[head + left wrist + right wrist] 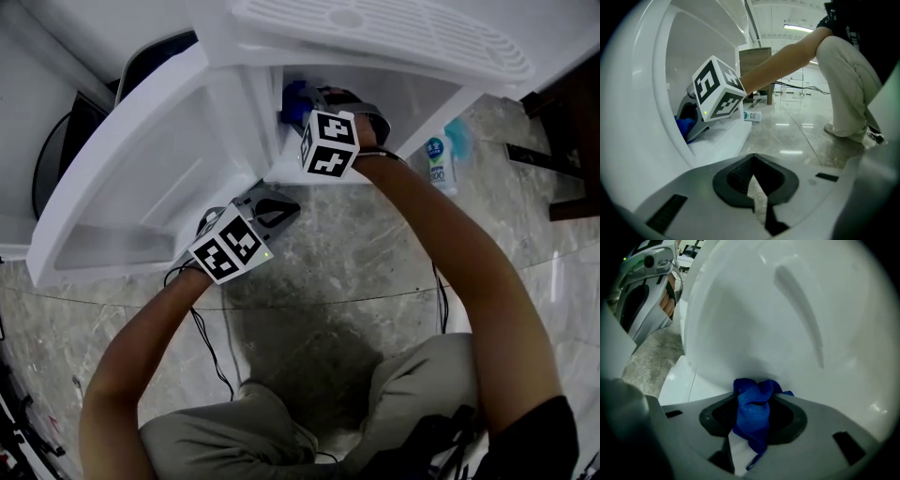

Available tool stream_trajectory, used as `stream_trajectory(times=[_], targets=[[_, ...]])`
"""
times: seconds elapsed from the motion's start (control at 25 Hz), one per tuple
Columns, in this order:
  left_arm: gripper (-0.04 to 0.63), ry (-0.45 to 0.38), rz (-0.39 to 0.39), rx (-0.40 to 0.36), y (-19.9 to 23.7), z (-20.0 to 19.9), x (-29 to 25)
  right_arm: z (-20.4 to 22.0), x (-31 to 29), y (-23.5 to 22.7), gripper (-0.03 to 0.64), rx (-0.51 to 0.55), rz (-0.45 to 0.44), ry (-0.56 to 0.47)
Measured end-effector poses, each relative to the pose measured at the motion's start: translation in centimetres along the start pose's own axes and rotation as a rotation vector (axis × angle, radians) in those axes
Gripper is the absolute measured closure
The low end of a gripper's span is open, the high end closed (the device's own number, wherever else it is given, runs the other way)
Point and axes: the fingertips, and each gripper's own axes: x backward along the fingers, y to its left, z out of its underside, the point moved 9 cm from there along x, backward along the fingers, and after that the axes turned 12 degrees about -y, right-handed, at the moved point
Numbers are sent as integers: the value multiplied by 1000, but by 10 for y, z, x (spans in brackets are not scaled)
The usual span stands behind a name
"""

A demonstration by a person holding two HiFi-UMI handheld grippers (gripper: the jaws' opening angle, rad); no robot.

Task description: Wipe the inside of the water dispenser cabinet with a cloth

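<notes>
The white water dispenser cabinet stands with its door swung wide to the left. My right gripper reaches into the cabinet, shut on a bunched blue cloth. In the right gripper view the cloth fills the gap between the jaws of that gripper and presses on the white inner wall. My left gripper hovers low by the cabinet's front bottom edge, shut and empty. In the left gripper view that gripper looks past the right gripper's marker cube and the cloth.
A small white bottle lies on the marble floor right of the cabinet, also in the left gripper view as the bottle. Black cables trail over the floor by the person's knees. Dark furniture stands at the far right.
</notes>
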Motion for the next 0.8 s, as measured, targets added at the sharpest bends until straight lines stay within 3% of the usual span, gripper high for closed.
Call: stream_trajectory(times=[0.44,0.68,0.8], targets=[[589,24,-22,11,2,5,19,5,-18,-20,477,-46,40,69],[589,25,-31,-11,7,-5,16,1,7,-10,477,-176,-20,-43],[589,8,-16,-36,5,-17,7,0,27,-20,471,-255,65,-112]])
